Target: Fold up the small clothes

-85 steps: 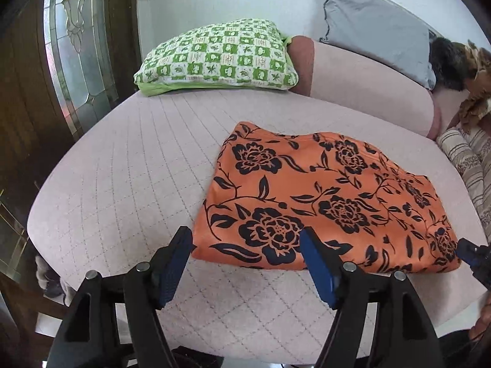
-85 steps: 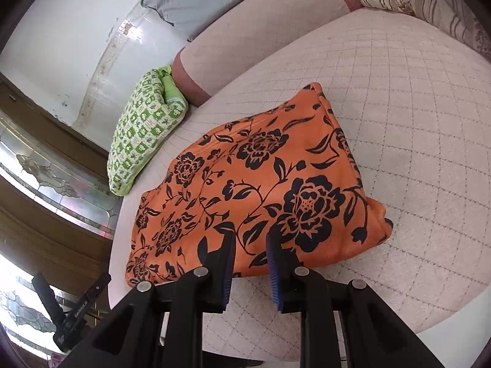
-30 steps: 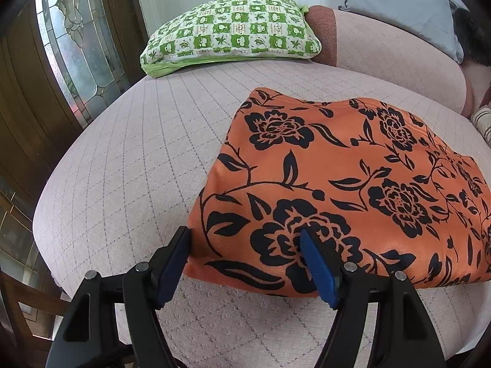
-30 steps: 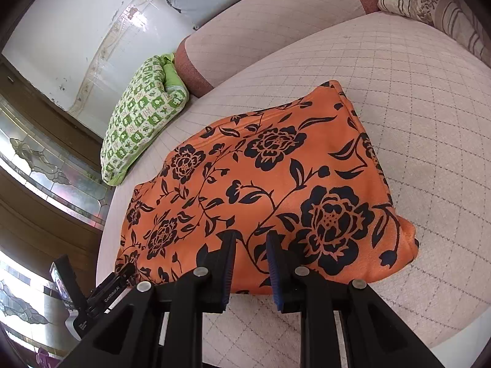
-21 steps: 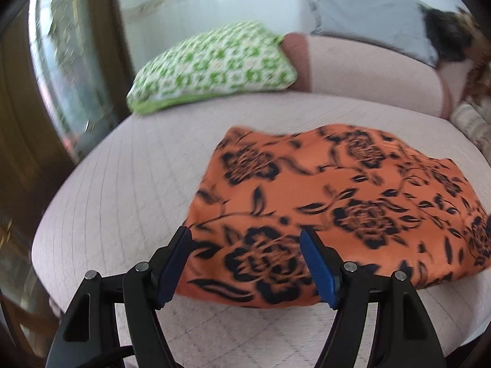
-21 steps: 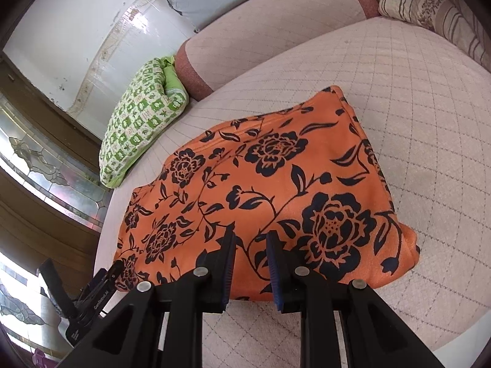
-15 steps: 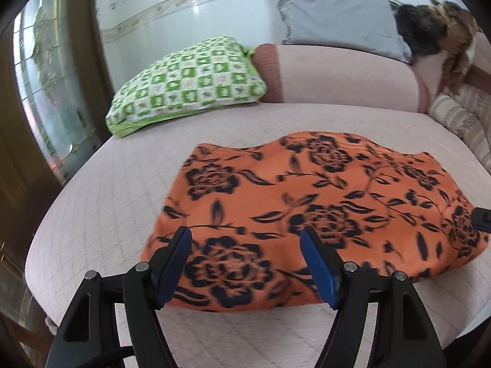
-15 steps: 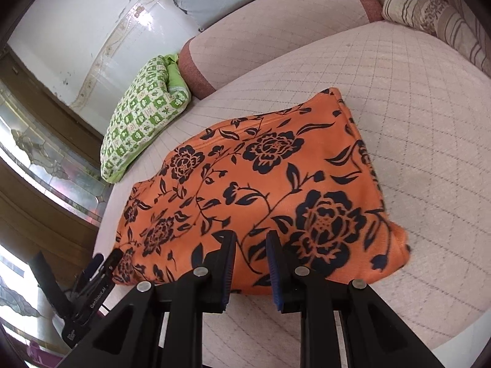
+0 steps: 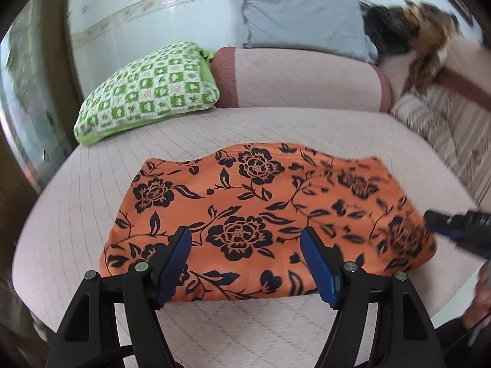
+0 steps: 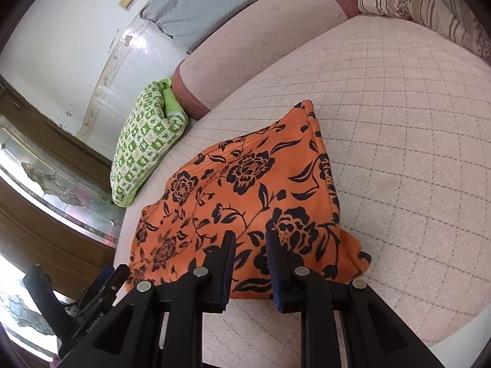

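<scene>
Left wrist view | orange floral garment (image 9: pixel 260 208) lies long axis left–right, near hem between left gripper (image 9: pixel 245 263) spread fingers | right gripper (image 10: pixel 250 263) narrowly parted, empty, at near-right hem

I'm working in someone's home, on a quilted pink bed (image 10: pixel 399 98) or daybed with a matching bolster (image 9: pixel 300 79). A green checked pillow (image 9: pixel 150 92), a grey cushion (image 9: pixel 300 18) and what looks like leaded glass (image 10: pixel 52 181) in dark wood surround it.
</scene>
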